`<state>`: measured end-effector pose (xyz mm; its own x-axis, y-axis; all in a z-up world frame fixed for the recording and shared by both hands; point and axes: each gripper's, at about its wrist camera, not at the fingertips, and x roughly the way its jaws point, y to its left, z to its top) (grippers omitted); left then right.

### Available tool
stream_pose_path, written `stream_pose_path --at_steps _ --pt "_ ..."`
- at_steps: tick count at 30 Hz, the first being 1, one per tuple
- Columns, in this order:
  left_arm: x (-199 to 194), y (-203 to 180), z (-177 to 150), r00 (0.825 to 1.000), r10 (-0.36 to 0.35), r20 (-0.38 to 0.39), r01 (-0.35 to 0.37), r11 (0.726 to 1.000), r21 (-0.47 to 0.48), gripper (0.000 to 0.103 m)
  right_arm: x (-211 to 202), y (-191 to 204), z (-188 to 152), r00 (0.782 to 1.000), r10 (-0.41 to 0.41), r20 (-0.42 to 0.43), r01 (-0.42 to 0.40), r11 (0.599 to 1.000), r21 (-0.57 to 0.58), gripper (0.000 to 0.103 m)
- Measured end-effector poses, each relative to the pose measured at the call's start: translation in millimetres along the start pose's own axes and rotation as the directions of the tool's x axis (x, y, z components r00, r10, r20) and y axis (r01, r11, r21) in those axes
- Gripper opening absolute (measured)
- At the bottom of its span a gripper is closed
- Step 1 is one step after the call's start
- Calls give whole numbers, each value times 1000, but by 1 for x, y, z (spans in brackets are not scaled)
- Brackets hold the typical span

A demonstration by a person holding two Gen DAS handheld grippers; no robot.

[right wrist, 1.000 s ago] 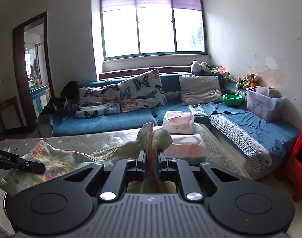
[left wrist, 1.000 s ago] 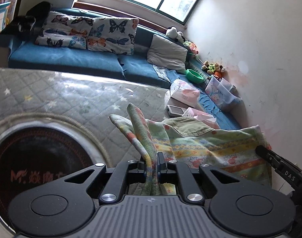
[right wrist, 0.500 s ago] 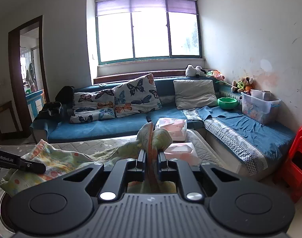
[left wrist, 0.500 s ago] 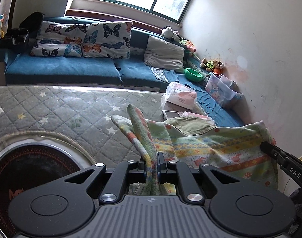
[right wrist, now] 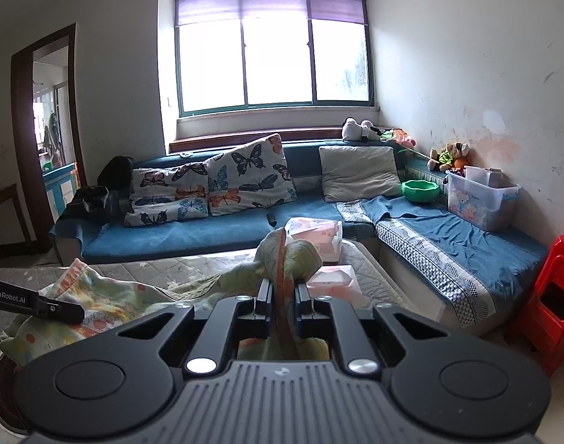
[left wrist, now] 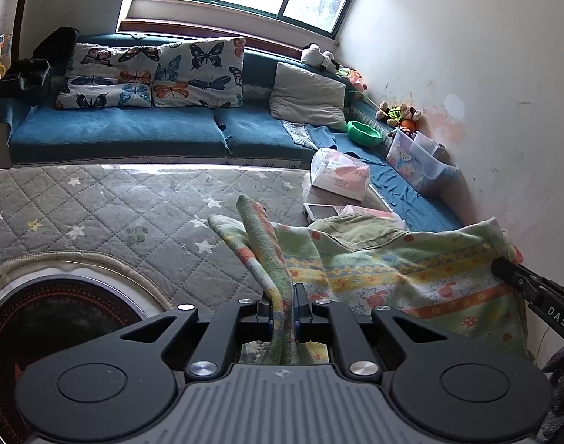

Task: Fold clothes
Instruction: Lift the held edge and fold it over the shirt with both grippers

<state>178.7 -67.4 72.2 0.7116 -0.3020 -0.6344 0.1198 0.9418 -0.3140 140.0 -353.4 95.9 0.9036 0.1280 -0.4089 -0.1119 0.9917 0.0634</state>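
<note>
Hanging between the two grippers, the garment (left wrist: pixel 385 270) is sagging just above the quilted surface (left wrist: pixel 108 207). The left gripper (left wrist: pixel 282 305) is pinching one bunched edge with its fingers (left wrist: pixel 262 305) pressed tight on the cloth; the right gripper (right wrist: pixel 282 298) is pinching the other edge the same way. Tissue packs (right wrist: pixel 319 236) are lying beyond on the far right, with the sofa (right wrist: pixel 193 233) behind.

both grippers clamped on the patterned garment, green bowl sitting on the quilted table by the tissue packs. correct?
Not quite. The left gripper and right gripper are shut on the patterned garment, but the green bowl sits on the blue sofa, as the right wrist view shows.
</note>
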Motion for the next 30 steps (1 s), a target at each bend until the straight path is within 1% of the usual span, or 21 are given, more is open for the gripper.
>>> stream_pose_path --at_steps 16,30 --pt "22 -5 -7 998 19 -58 -19 1000 9 10 20 -7 -16 998 -11 -57 11 1000 9 10" --pt "37 -6 -18 994 21 -107 -20 1000 8 10 26 -13 -30 995 -19 -96 21 1000 23 10"
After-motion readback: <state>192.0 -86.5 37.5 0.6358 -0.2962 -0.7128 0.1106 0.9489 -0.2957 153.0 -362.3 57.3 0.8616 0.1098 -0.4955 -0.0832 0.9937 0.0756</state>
